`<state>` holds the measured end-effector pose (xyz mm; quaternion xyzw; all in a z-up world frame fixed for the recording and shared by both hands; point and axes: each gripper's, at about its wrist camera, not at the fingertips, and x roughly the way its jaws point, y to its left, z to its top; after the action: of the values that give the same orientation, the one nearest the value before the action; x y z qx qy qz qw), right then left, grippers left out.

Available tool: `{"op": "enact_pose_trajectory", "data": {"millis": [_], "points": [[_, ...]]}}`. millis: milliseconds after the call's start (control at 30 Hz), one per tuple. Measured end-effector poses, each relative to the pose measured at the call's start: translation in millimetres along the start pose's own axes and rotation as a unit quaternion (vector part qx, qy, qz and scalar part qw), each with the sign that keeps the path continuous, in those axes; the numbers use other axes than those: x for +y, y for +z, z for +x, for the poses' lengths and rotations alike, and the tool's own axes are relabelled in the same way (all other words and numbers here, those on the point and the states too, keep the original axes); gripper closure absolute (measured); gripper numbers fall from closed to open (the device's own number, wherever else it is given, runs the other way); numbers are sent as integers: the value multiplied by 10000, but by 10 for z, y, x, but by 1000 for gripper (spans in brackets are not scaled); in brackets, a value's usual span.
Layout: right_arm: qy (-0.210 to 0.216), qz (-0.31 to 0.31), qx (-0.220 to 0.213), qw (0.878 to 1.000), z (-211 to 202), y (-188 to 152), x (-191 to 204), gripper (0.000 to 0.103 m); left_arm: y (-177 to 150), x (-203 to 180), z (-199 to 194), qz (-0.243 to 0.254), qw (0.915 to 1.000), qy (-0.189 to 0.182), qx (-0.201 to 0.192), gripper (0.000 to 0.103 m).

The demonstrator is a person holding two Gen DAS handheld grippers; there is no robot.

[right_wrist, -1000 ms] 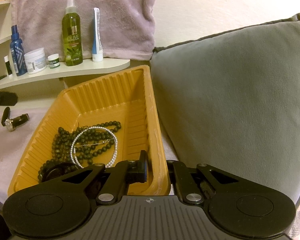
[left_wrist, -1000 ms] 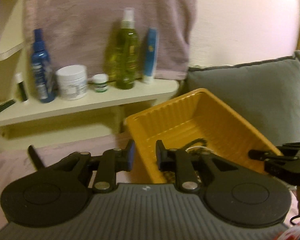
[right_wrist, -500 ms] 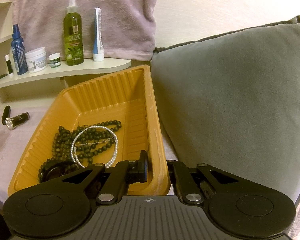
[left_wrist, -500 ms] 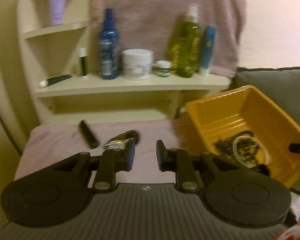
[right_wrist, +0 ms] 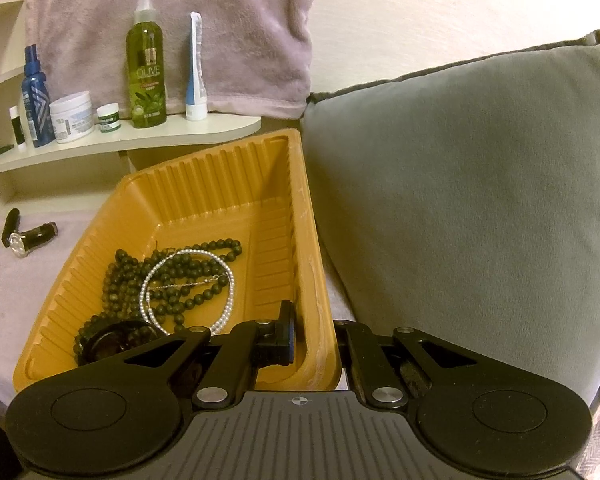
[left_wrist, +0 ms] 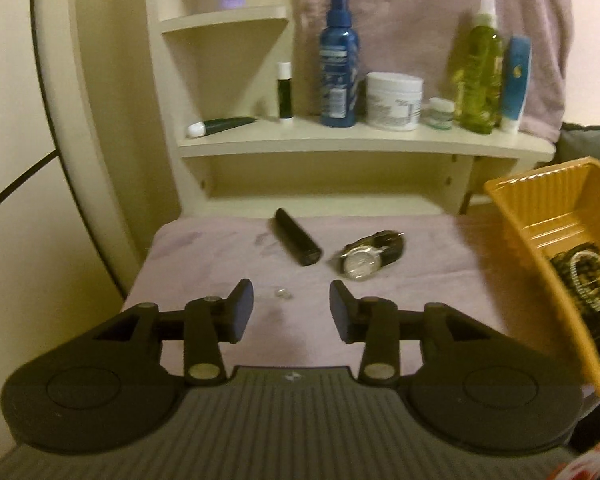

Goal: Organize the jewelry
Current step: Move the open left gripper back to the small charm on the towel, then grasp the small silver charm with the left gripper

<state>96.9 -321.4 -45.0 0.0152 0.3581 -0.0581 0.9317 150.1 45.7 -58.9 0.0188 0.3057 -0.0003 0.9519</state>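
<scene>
On lilac cloth (left_wrist: 204, 256): small stud (left_wrist: 283, 293), wristwatch (left_wrist: 370, 256), black tube (left_wrist: 297, 237).
Your left gripper (left_wrist: 291, 312) is opening, empty; the stud lies just beyond its gap, the watch far-right. Your right gripper (right_wrist: 315, 344) pinches the yellow tray (right_wrist: 220, 184) wall; beads (right_wrist: 188, 280) inside.

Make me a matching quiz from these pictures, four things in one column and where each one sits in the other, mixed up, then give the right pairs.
Things:
1. wristwatch
2. pearl bracelet
3. green spray bottle
4. right gripper

Places:
A. standing on the shelf
B. clamped on the wall of the yellow tray
C. lying on the lilac cloth
D. inside the yellow tray, over the dark beads

Pairs: 1-C, 2-D, 3-A, 4-B
</scene>
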Motion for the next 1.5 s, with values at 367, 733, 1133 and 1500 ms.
{"op": "enact_pose_trajectory", "data": {"millis": [367,733,1133,1500], "points": [[-13,-47,29,10000,19,18,-4,96,-130,-5,304,293,9994,167,-22,53],[-45,-86,79,9999,47,28,1,96,-90,21,718,-120,9993,278,222,61],[-43,-84,113,9999,60,31,-21,96,-100,1,803,-158,9993,253,223,86],[-44,-96,102,9999,60,32,-26,96,-99,-5,752,-106,9994,209,257,95]]}}
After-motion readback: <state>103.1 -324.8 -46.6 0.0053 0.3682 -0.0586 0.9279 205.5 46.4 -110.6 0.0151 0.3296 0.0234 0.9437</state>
